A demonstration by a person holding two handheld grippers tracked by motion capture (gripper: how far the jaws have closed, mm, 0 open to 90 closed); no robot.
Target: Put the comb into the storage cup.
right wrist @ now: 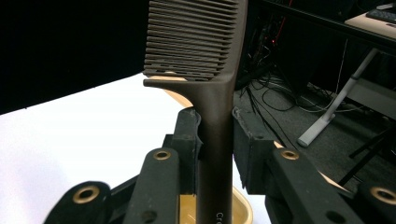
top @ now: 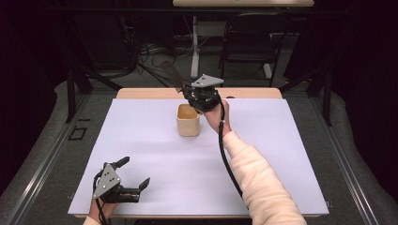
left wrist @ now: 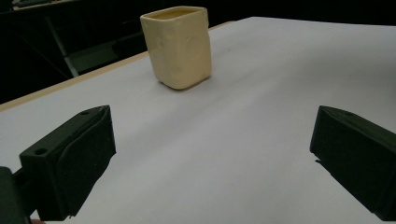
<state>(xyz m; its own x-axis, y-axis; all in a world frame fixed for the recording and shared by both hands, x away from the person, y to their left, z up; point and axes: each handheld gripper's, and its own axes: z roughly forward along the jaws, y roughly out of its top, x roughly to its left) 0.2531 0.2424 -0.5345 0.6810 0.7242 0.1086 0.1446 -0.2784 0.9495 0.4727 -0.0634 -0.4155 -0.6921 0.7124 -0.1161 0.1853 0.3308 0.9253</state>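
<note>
A: Start with the largest item.

B: The worktop [top: 155,154] takes up the middle of the high view. It carries a white surface, with a wooden edge strip showing along the far side, toward the top of the frame.

A: Next in size?

B: The person's right forearm in a cream sleeve [top: 263,183]. It enters at the lower right of the high view and runs up toward the centre.

A: The container?

B: A cream-yellow cup [top: 188,120] with rounded corners stands upright on the worktop, just above the centre of the high view. In the left claw view it sits at the upper middle [left wrist: 178,45], well apart from the jaws.

A: State of the right claw?

B: The right claw [top: 202,98] is held above the cup, at its upper right edge in the high view. Its jaws are clamped on the handle of a dark brown comb [right wrist: 212,93]. In the right claw view the handle runs up the middle of the frame between the two pads, the teeth are at the top, and the cup's rim shows at the bottom edge under the handle's lower end.

A: State of the left claw?

B: The left claw [top: 136,176] rests at the lower left of the high view. Its jaws stand wide apart with bare worktop between them.
</note>
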